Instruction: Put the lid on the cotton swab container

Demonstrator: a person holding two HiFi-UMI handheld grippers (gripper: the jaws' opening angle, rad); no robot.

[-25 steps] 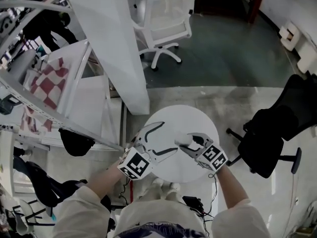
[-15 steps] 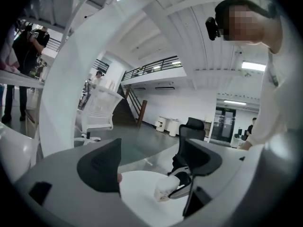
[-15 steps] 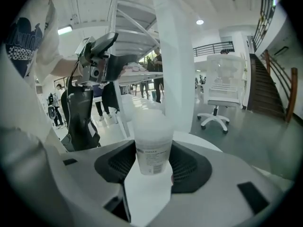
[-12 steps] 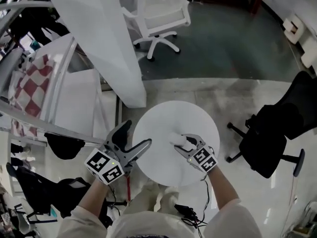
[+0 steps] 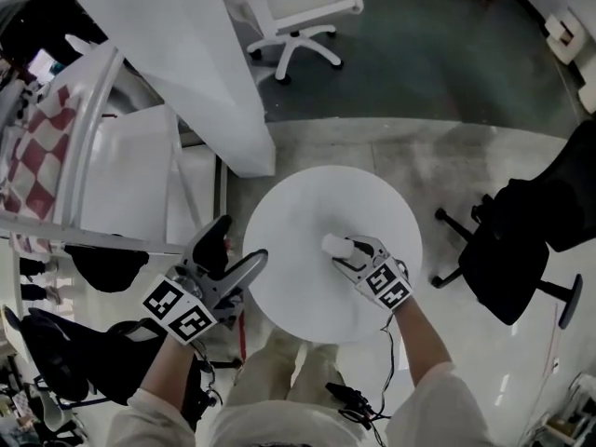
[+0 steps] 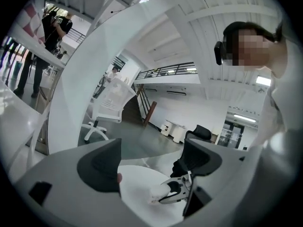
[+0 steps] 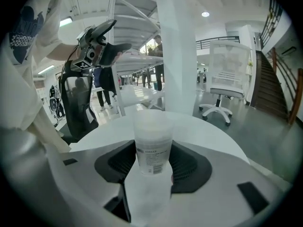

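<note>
Nothing is showing clearly enough to read. The translucent white cylindrical plastic cotton swab container [image 7: 152, 141] is carrying a white paper label [image 7: 152, 158] with a dark heading and fine print, all blurred. A dark blue print on the person's white sleeve [image 7: 22, 28] is staying illegible.

The round worktop [image 5: 307, 203] is bare everywhere but its centre, where the cotton swab container [image 5: 333, 245] stands gripped in the right tongs [image 5: 352, 252], which reach in from 5 o'clock. The left tongs [image 5: 237, 248], jaws apart, hang at the 9 o'clock rim. Off the worktop, a white pillar [image 5: 186, 54] blocks 10 to 11 o'clock and a black chair [image 5: 521, 250] blocks 3 o'clock.
</note>
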